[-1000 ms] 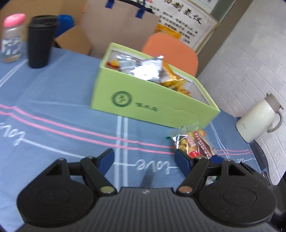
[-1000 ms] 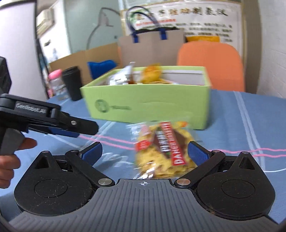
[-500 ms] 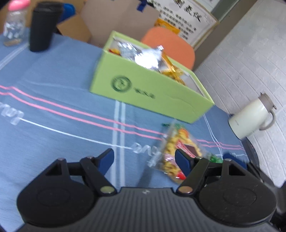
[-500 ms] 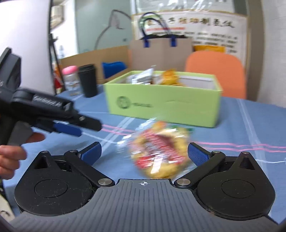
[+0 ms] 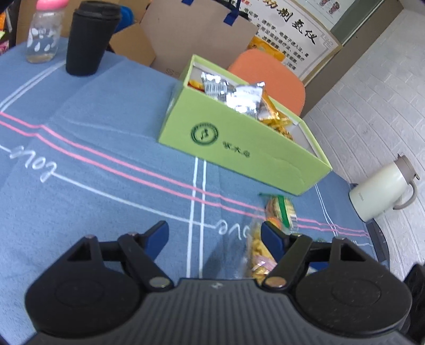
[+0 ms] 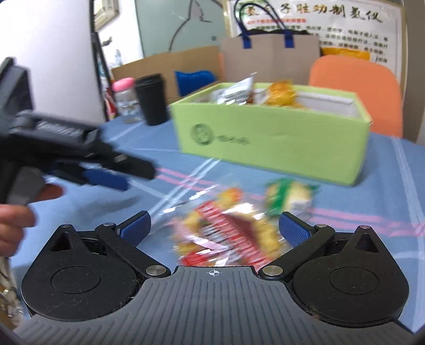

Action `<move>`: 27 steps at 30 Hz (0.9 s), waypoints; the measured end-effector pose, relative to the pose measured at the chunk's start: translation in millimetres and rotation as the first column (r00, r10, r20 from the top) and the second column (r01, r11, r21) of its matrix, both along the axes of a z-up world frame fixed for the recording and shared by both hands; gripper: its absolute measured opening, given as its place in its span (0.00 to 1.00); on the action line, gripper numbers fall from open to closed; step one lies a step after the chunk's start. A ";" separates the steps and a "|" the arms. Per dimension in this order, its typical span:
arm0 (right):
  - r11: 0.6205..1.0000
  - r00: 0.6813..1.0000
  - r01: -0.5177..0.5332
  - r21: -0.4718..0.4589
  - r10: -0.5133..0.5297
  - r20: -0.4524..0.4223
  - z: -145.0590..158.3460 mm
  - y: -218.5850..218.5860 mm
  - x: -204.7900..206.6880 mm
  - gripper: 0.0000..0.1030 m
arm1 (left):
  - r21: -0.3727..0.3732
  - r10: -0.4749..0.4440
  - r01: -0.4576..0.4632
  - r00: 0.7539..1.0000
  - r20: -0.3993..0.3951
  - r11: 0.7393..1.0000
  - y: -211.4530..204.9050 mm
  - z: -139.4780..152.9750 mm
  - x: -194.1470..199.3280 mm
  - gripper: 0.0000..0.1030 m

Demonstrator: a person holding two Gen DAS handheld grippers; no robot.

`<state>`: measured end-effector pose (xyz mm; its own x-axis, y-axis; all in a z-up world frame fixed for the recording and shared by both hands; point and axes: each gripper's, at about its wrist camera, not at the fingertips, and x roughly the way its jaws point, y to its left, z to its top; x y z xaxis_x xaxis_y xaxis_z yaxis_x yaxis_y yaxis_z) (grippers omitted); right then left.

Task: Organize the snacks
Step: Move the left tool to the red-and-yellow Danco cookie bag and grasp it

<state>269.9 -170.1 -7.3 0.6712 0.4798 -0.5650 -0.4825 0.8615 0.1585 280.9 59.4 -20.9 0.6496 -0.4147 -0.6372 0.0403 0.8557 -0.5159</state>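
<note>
A white brick wall [image 5: 372, 87] rises to the right, an orange chair [image 6: 356, 87] stands behind the blue-clothed table [image 5: 93, 132], and a printed poster [image 6: 332, 18] hangs beyond.

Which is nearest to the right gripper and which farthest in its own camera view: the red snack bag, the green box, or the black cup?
From the right gripper outward:
1. Red snack bag, lying between its open fingers on the blue cloth.
2. Green box, farther back, slightly right of centre.
3. Black cup, farthest, back left beside the box.
</note>
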 end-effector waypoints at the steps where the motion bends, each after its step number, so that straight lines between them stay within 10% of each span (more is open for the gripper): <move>1: 1.000 1.000 0.008 -0.004 -0.008 0.009 -1.9 5.1 -7.7 0.90 | -0.010 -0.009 0.009 1.000 -0.008 1.000 -0.5 -1.9 -1.1 0.73; 7: 0.988 0.989 0.026 -0.150 -0.004 0.148 15.8 19.2 -27.8 0.90 | -0.029 -0.020 0.019 1.000 -0.010 0.999 3.4 -3.6 -11.4 0.73; 16: 0.999 0.996 0.033 -0.003 -0.033 -0.077 -8.1 -6.4 28.1 0.90 | -0.030 0.020 -0.020 1.000 0.014 0.999 27.4 2.0 -31.1 0.74; 27: 0.989 0.995 0.094 -0.116 -0.097 -0.022 -10.0 30.8 -27.4 0.90 | -0.150 -0.115 0.106 0.992 -0.054 0.983 -10.7 -10.3 -10.4 0.75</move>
<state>242.5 -139.3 -17.4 0.6946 0.3453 -0.6310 -0.3938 0.9167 0.0682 270.5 48.7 -31.2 0.5560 -0.5736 -0.6016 0.0944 0.7626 -0.6399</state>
